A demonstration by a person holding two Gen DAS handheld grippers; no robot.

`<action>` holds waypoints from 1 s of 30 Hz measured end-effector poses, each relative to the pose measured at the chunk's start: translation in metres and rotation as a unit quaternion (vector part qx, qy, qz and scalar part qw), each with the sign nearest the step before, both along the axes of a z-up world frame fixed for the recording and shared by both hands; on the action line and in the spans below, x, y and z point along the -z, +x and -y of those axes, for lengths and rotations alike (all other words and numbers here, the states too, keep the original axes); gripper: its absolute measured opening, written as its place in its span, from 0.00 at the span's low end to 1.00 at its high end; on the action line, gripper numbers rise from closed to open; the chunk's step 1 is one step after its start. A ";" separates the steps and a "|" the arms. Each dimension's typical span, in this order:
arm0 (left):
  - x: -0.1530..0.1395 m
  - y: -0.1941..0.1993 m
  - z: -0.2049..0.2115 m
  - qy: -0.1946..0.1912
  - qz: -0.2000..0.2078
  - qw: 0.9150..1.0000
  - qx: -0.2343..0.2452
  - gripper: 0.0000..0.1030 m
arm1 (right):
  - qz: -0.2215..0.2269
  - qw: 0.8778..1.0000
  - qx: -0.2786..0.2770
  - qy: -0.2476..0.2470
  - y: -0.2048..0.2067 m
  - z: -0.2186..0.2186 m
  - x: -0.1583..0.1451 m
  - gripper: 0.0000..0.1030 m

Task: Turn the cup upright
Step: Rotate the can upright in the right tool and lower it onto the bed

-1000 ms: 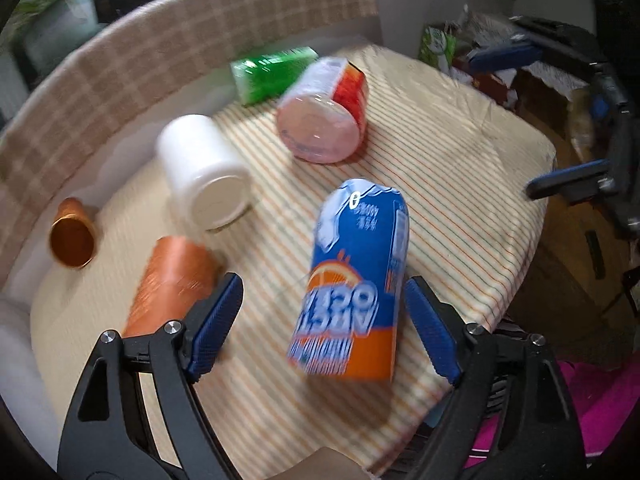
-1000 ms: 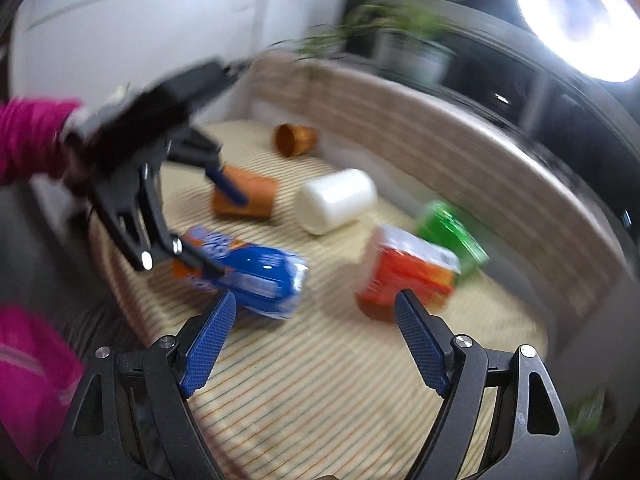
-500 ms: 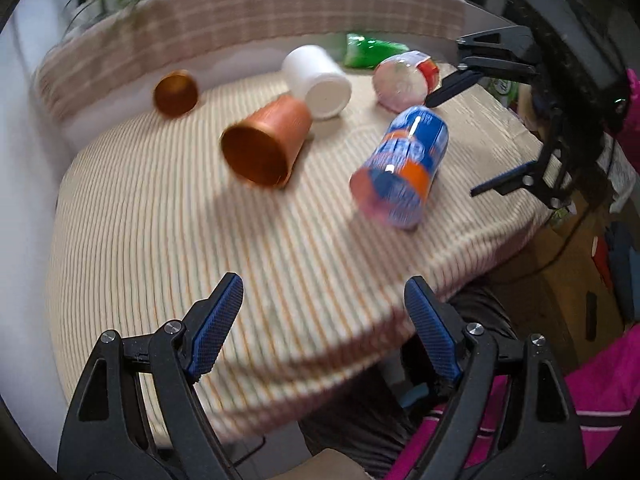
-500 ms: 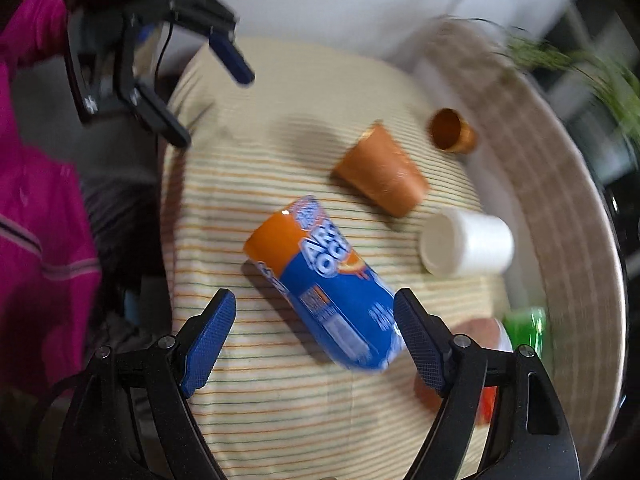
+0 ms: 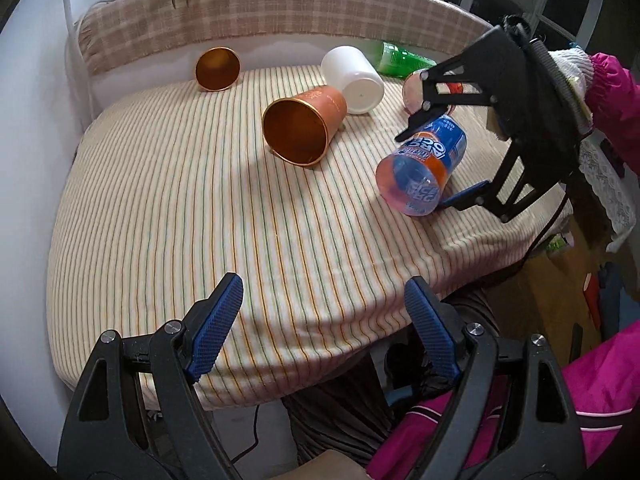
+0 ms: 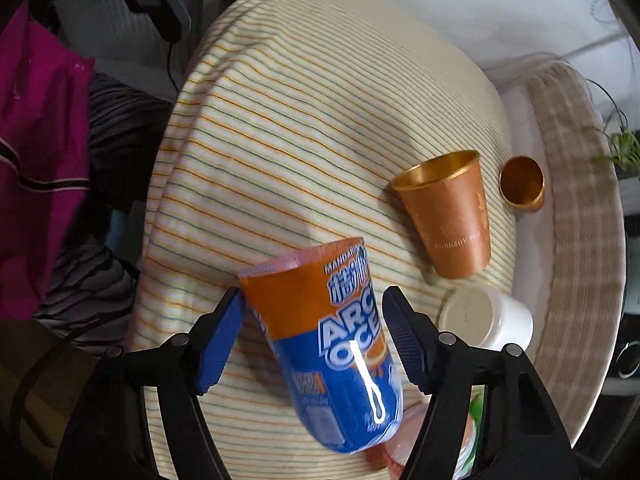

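We have brought our right gripper down around the blue cup lying on the counter, fingers open astride it, ready to close. Our left gripper has backed away, open and empty.

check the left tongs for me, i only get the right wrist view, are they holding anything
Observer: No. The left tongs are open and empty, over the near edge of the striped cloth.
Operator: which way does the blue cup's mouth point
Observer: The blue cup lies on its side, with its open mouth toward the left tongs.
Operator: anything behind the white cup
Observer: A green container lies on its side just behind the white cup.
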State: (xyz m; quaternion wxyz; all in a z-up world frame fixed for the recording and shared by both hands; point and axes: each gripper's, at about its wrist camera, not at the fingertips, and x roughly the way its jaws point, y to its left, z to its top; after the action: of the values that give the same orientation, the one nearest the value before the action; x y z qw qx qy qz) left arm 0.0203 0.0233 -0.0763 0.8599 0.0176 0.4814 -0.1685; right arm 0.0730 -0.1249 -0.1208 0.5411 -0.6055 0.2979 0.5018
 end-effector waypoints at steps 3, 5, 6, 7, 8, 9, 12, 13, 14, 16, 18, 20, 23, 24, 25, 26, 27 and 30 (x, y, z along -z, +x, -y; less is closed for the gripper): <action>0.000 0.001 -0.001 0.000 0.003 1.000 0.000 0.83 | -0.001 1.000 -0.002 -0.004 0.002 -0.002 0.000 0.64; 0.000 0.002 0.000 -0.002 0.004 1.000 -0.002 0.83 | -0.005 1.000 0.003 -0.001 0.005 -0.003 -0.002 0.63; 0.000 0.002 0.000 -0.003 0.004 1.000 -0.002 0.83 | -0.007 1.000 0.007 0.003 0.007 -0.002 -0.003 0.63; -0.001 0.003 0.000 -0.003 0.005 1.000 -0.002 0.83 | -0.010 1.000 0.014 0.008 0.009 -0.003 -0.004 0.62; 0.000 0.003 0.001 -0.003 0.006 1.000 -0.001 0.83 | -0.017 0.999 0.026 0.018 0.014 -0.002 -0.007 0.62; 0.000 0.003 0.002 -0.002 0.006 1.000 -0.001 0.83 | -0.025 0.998 0.040 0.029 0.019 -0.001 -0.010 0.62; 0.000 0.003 0.004 -0.004 0.008 1.000 0.002 0.83 | -0.044 0.994 0.077 0.061 0.028 0.001 -0.015 0.62; -0.001 0.003 0.004 -0.004 0.009 1.000 0.003 0.83 | -0.050 0.992 0.088 0.074 0.032 0.003 -0.017 0.62; -0.002 0.004 0.004 -0.004 0.010 1.000 0.002 0.83 | -0.059 0.989 0.102 0.089 0.037 0.006 -0.021 0.62; -0.003 0.004 0.005 -0.002 0.014 1.000 0.001 0.83 | -0.072 0.983 0.127 0.113 0.044 0.011 -0.026 0.62; -0.005 0.005 0.005 -0.004 0.018 1.000 0.000 0.83 | -0.077 0.975 0.152 0.142 0.048 0.018 -0.031 0.62; -0.008 0.007 0.007 -0.006 0.027 1.000 -0.004 0.83 | -0.082 0.964 0.181 0.174 0.053 0.024 -0.034 0.62; -0.010 0.011 0.009 -0.009 0.039 0.999 -0.011 0.83 | -0.083 0.939 0.238 0.234 0.063 0.038 -0.040 0.62; -0.011 0.012 0.011 -0.008 0.044 0.999 -0.014 0.83 | -0.084 0.927 0.260 0.257 0.065 0.043 -0.042 0.62; -0.012 0.013 0.013 -0.007 0.050 0.999 -0.017 0.83 | -0.083 0.918 0.276 0.272 0.067 0.049 -0.042 0.62; -0.013 0.015 0.014 -0.006 0.058 0.998 -0.021 0.83 | -0.080 0.905 0.298 0.292 0.066 0.053 -0.044 0.62; -0.014 0.016 0.017 -0.006 0.065 0.998 -0.023 0.83 | -0.079 0.889 0.320 0.317 0.066 0.058 -0.046 0.62; -0.017 0.019 0.023 -0.001 0.086 0.996 -0.032 0.83 | -0.070 0.845 0.379 0.372 0.062 0.065 -0.049 0.62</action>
State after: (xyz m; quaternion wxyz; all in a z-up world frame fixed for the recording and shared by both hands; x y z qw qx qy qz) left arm 0.0393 0.0000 -0.0596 0.9030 0.0161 0.4061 -0.1395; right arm 0.1348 -0.1896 -0.0723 0.8515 -0.1625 0.3319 0.3720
